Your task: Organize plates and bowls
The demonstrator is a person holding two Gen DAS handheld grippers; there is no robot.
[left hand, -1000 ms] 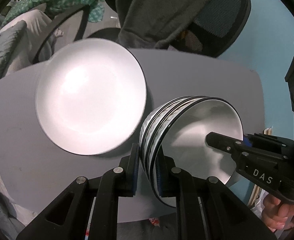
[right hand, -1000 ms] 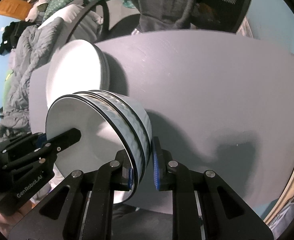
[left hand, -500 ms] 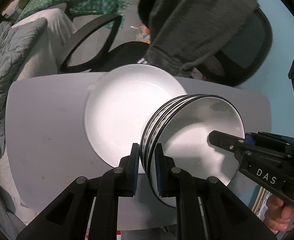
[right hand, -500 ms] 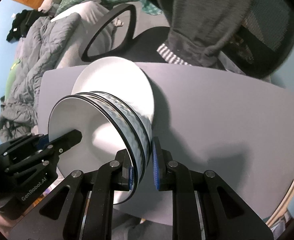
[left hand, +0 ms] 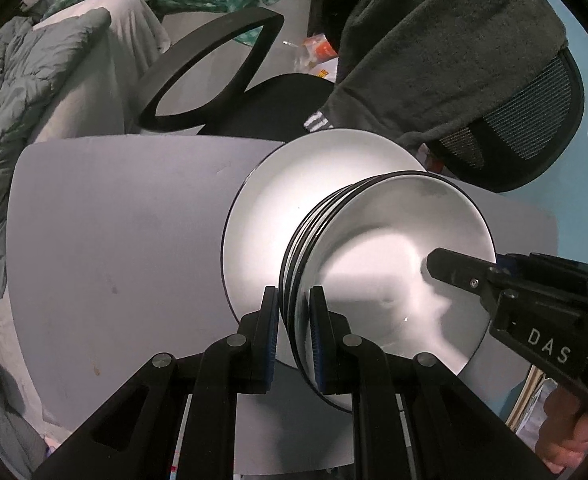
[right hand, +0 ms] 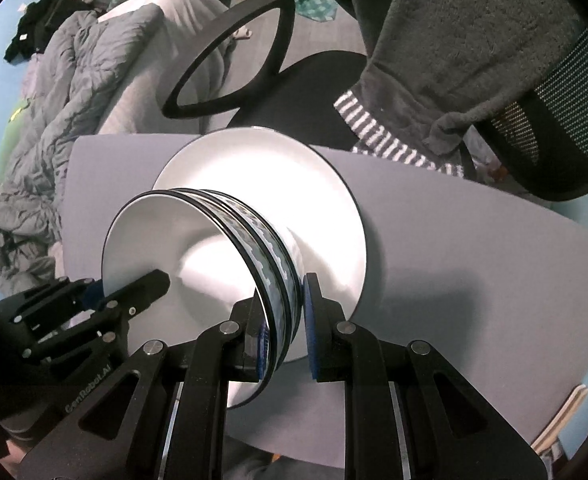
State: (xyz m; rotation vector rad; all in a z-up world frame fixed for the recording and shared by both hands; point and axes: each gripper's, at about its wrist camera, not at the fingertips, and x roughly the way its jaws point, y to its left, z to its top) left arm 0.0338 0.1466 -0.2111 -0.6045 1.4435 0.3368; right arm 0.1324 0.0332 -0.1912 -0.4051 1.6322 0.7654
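A stack of white bowls with black rims (left hand: 390,264) (right hand: 197,256) hangs between my two grippers, over a stack of white plates (left hand: 289,200) (right hand: 326,208) on the grey table (left hand: 113,240). My left gripper (left hand: 291,320) is shut on the left rim of the bowl stack. My right gripper (right hand: 283,320) is shut on the right rim; it also shows at the right of the left wrist view (left hand: 494,280). The left gripper shows at lower left of the right wrist view (right hand: 93,304). Whether the bowls touch the plates is hidden.
A black office chair (left hand: 253,100) with a dark grey garment (left hand: 434,48) draped on it stands past the table's far edge. A grey quilt (left hand: 21,100) lies to the left. The table's right part (right hand: 474,260) lies beside the plates.
Both grippers have carried the bowl stack leftward from beside the plates to over them. The view has tilted up, showing more of the chair.
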